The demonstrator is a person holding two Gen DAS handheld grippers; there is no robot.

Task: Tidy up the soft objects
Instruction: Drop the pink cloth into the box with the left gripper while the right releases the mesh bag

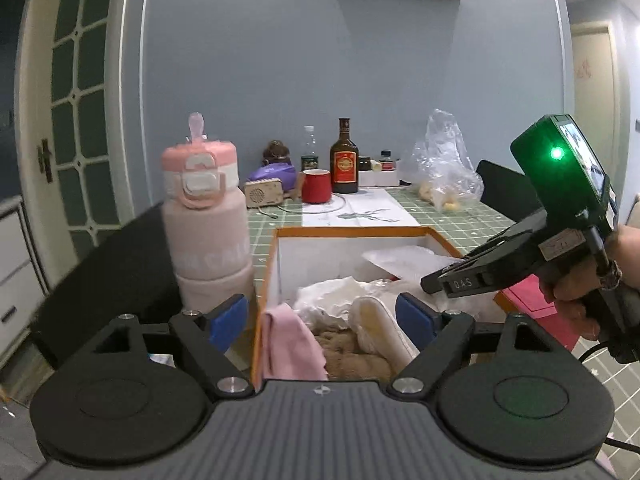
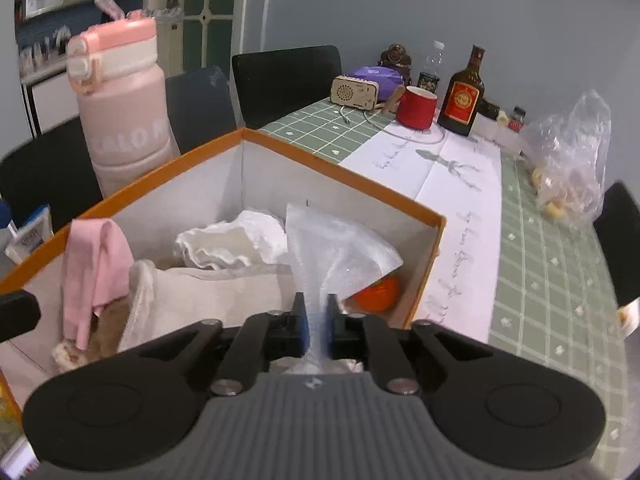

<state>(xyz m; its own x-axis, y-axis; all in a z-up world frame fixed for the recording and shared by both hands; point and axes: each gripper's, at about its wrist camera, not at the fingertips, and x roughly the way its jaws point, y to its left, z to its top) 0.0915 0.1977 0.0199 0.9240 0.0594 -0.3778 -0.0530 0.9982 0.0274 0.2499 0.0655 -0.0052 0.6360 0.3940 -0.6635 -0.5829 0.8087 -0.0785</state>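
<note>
to my left a pink bottle [image 1: 208,216] stands upright just beside the box. further back on the green checked tablecloth [image 2: 552,248]: red mug [image 1: 316,186] touching a dark liquor bottle [image 1: 344,160], w/ a small speaker [image 1: 263,193] nearby. crumpled clear plastic bag [image 2: 572,160] sits off to the right, well apart.

The box [image 2: 344,168] looks like matt card, orange outside, white inside. In it lie a pink cloth [image 2: 96,264], crumpled white fabric [image 2: 224,240], fuzzy tan plush [image 1: 352,352] and a translucent foam sheet [image 2: 336,248] with a fine bubbled texture. The bottle [image 1: 208,236] is matt pink plastic. The tongs [image 2: 316,320] have matt black arms, blue pads and shiny metal screws.
</note>
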